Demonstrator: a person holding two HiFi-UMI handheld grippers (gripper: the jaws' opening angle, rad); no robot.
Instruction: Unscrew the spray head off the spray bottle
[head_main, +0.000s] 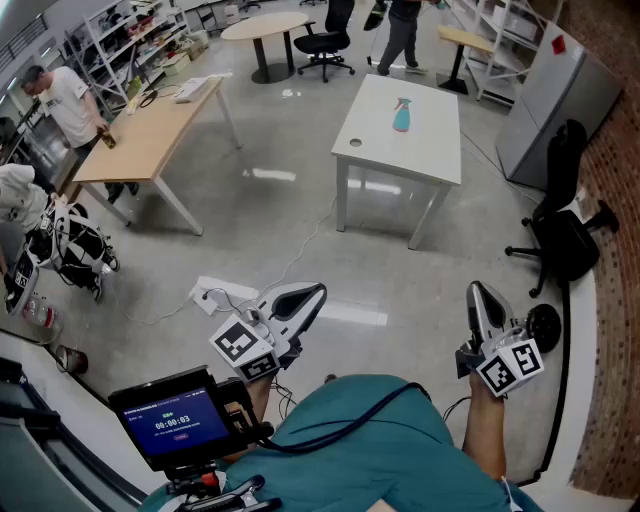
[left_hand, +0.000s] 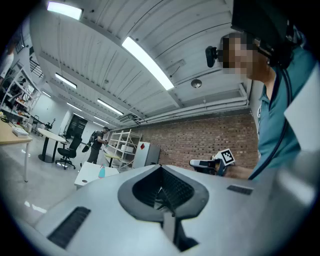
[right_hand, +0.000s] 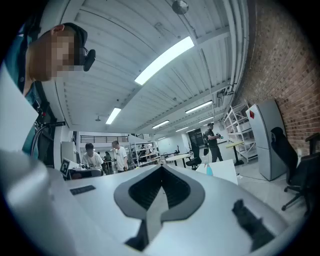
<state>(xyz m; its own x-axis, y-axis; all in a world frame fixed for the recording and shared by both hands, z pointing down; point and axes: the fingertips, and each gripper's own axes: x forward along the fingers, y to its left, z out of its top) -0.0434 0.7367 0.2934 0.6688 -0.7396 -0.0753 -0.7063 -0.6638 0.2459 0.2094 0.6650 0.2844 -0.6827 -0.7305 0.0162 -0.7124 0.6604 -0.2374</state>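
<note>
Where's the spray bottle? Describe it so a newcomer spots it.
Find the white table mid-floor, right of the wooden table. The spray bottle is on its far half: small, light blue, the only thing on that top.

A pale blue spray bottle (head_main: 401, 119) stands upright on the white surface (head_main: 425, 150), around 12 o'clock, its spray head (head_main: 401, 103) on top
</note>
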